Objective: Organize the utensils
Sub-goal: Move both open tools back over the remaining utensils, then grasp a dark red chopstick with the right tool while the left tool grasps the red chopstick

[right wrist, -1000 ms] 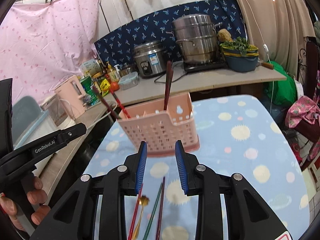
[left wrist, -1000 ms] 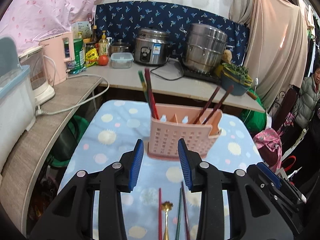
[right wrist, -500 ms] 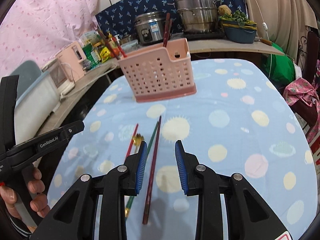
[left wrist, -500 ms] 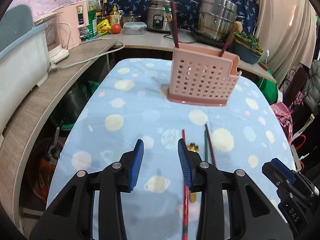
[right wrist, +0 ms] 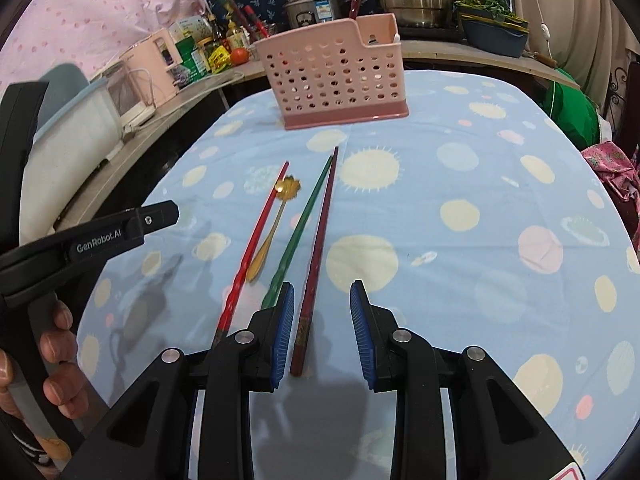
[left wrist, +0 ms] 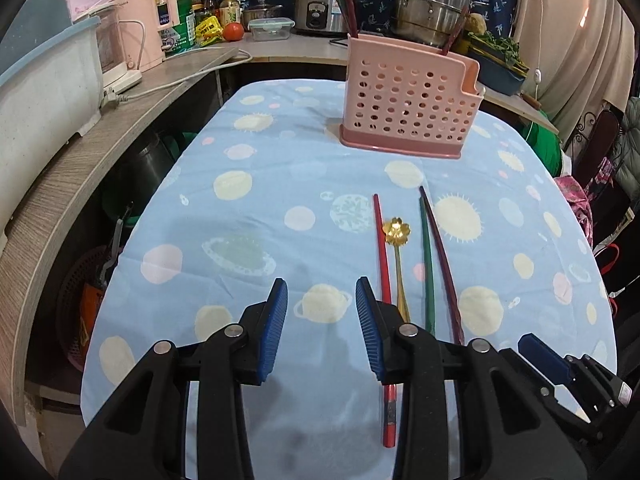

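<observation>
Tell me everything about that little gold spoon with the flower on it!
The little gold metal spoon has a shiny flower-shaped bowl with rounded petals and a thin, plain handle. It lies flat on the blue planet-print tablecloth, flower end toward the pink holey plastic utensil basket. It sits between the red chopstick and the green chopstick. Nothing holds it.

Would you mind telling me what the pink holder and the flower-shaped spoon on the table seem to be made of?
Pink holder: looks like moulded plastic, matte, with even rows of punched holes and a darker pink base. Flower-shaped spoon: probably metal with a gold finish, since its bowl glints brightly; plated or solid cannot be told.
</observation>
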A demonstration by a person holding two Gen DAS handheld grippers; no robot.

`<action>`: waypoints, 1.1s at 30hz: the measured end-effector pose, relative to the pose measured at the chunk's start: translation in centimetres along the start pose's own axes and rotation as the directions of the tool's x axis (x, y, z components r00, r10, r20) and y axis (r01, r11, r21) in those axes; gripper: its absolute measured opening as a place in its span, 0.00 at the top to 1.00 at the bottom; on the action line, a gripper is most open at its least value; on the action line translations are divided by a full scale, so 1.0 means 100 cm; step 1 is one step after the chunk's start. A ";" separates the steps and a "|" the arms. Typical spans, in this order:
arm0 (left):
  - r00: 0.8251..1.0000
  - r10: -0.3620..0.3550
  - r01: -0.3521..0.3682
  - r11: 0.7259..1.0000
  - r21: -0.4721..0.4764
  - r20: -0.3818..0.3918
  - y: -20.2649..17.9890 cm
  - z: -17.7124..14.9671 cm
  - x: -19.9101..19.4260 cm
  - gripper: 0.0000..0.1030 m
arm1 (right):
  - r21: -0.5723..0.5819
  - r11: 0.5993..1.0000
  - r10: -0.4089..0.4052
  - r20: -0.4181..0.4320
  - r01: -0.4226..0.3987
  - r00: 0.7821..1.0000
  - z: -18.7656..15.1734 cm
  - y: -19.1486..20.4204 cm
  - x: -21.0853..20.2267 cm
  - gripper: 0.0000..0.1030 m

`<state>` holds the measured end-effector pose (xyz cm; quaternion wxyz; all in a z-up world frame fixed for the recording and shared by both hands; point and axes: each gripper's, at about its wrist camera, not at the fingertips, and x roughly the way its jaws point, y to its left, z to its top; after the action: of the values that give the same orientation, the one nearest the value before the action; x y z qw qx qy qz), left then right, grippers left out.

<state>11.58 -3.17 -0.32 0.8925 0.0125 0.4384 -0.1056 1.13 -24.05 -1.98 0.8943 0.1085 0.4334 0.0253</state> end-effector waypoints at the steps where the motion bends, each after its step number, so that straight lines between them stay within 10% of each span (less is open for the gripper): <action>1: 1.000 0.001 -0.001 1.000 0.000 -0.007 0.001 -0.002 0.001 0.67 | 0.000 1.000 0.003 -0.006 -0.003 1.000 -0.002 0.000 0.001 0.72; 33: 0.994 -0.010 0.014 0.999 0.041 -0.110 -0.003 -0.050 0.014 0.58 | -0.048 0.998 -0.036 -0.061 0.034 0.997 -0.024 0.006 0.022 0.93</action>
<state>8.47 -3.16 -4.49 0.8660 0.0344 0.4844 -0.1194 0.67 -22.71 -4.99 0.8832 0.0792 0.4618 0.0230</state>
